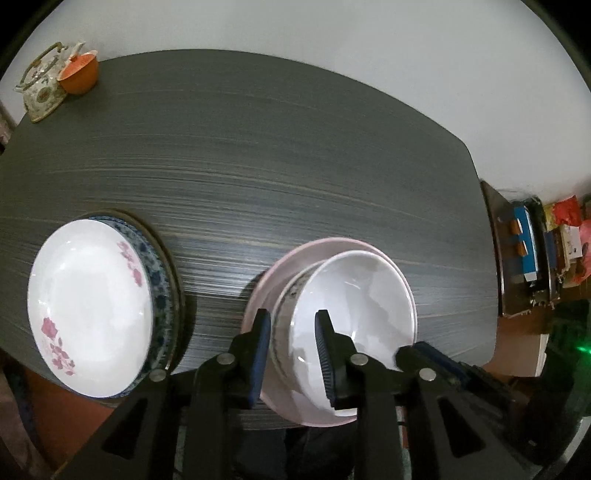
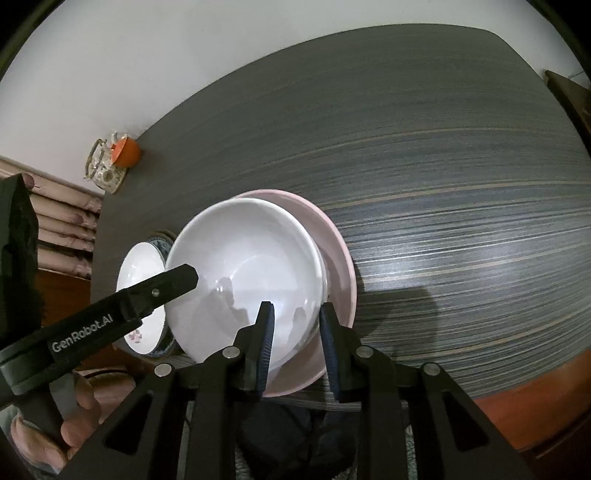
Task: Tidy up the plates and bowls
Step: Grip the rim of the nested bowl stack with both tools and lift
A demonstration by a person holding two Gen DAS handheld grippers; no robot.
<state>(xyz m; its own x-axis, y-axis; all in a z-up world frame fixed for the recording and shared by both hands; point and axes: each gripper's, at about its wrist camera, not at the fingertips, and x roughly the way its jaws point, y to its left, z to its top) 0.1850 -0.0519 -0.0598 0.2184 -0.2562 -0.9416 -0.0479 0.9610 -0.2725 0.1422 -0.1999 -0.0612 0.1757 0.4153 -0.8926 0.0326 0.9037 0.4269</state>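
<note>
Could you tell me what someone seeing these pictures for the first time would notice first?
First, the white bowl sitting in a pink plate at the near edge of the dark table, with the left gripper and right gripper each straddling its rim. To the left lies a white rose-patterned plate stacked on a blue-patterned one. An orange teapot stands at the far corner.

I am standing over a dark streaked desk (image 1: 280, 155) against a plain white wall (image 1: 332, 33); pleated curtains (image 2: 66, 218) are hanging at left.
</note>
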